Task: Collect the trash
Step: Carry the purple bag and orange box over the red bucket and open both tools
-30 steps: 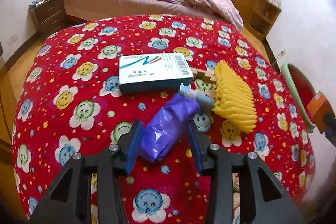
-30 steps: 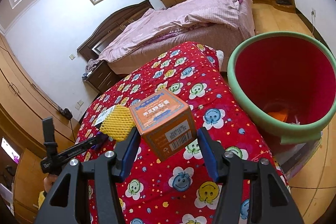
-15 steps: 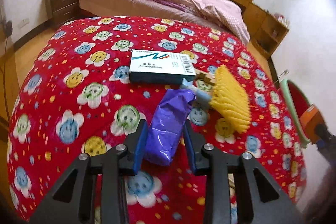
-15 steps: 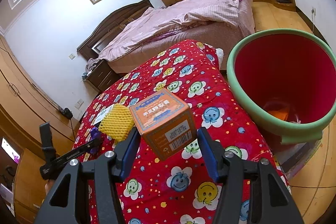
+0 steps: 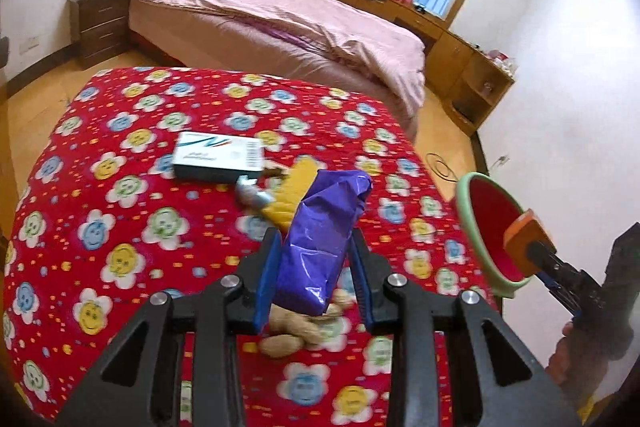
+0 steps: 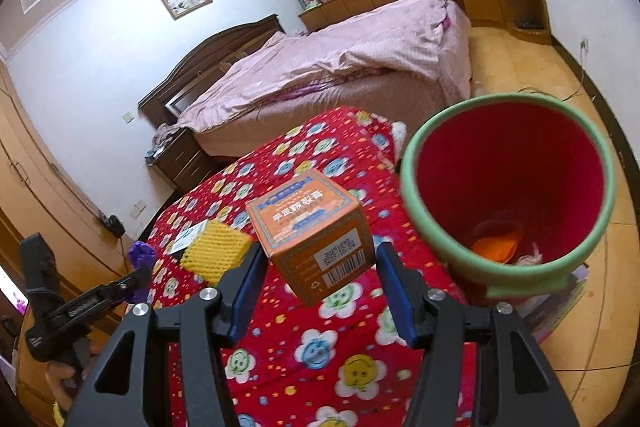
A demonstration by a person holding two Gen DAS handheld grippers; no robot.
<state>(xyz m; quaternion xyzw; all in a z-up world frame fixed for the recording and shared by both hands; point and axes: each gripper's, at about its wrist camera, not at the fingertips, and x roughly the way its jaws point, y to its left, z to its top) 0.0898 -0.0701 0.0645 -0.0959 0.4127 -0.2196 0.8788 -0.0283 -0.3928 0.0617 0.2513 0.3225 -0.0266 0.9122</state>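
My left gripper (image 5: 316, 267) is shut on a crumpled purple wrapper (image 5: 320, 235), held up off the red flowered tablecloth (image 5: 120, 227). My right gripper (image 6: 316, 275) is shut on an orange carton (image 6: 312, 231), lifted beside the red bin with a green rim (image 6: 508, 195). The same bin (image 5: 476, 223) and orange carton (image 5: 528, 239) show at the right of the left wrist view. Left on the cloth are a white and teal box (image 5: 218, 157), a yellow foam net (image 5: 292, 199), a small grey tube (image 5: 252, 195) and peanut shells (image 5: 296, 331).
A bed with a pink quilt (image 5: 280, 19) stands behind the table, and a dark nightstand (image 5: 100, 23) at its left. Wooden cabinets (image 5: 468, 67) line the far wall. The bin holds orange scraps (image 6: 500, 247). A person's hand (image 5: 568, 359) holds the right gripper.
The left gripper closed on the purple wrapper and lifted it off the cloth, uncovering peanut shells. The right gripper rose slightly with the orange carton, nearer the bin.
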